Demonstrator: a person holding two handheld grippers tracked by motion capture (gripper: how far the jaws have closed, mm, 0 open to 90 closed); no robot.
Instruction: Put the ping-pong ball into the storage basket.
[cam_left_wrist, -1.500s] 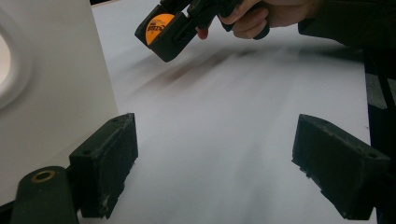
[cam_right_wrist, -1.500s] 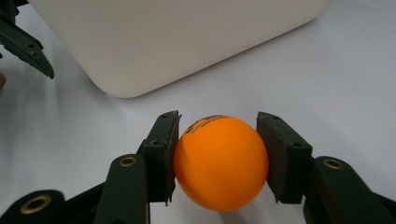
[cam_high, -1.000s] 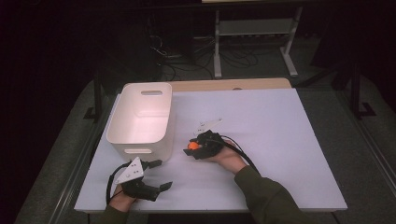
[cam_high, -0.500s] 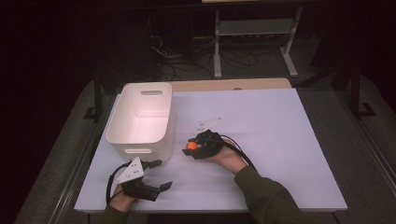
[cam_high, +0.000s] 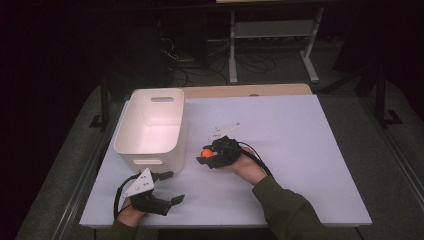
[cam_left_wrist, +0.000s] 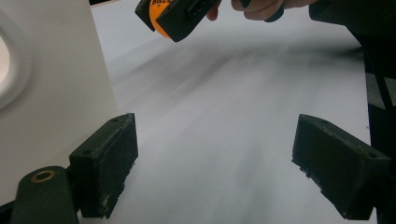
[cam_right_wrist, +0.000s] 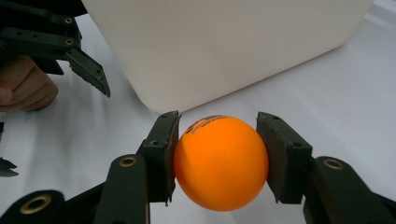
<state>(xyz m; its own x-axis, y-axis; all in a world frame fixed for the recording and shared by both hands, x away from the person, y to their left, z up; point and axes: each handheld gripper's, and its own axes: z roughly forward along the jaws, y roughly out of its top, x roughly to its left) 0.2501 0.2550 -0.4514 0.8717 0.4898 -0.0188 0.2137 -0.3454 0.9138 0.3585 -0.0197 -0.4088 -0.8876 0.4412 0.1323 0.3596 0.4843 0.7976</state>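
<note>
Nothing had moved since the earlier frame. Right hand-held gripper (cam_high: 204, 154) clamped the orange ball (cam_right_wrist: 221, 162) just off the desk (cam_high: 310, 150), at the bin's (cam_high: 150, 125) four o'clock; left hand-held gripper (cam_high: 172, 186) gaped wide, empty. Grasp done; dropping it in the bin seemingly remained.

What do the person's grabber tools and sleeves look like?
Each hand carries a black tool. The left gripper has a grey three-cornered plate on top. Its blocky black pads look scuffed, with a brass-coloured rivet at the joint. The right gripper has the same black jaws and rivets, and a black cable trailing back. The right arm wears a dark olive sleeve.
</note>
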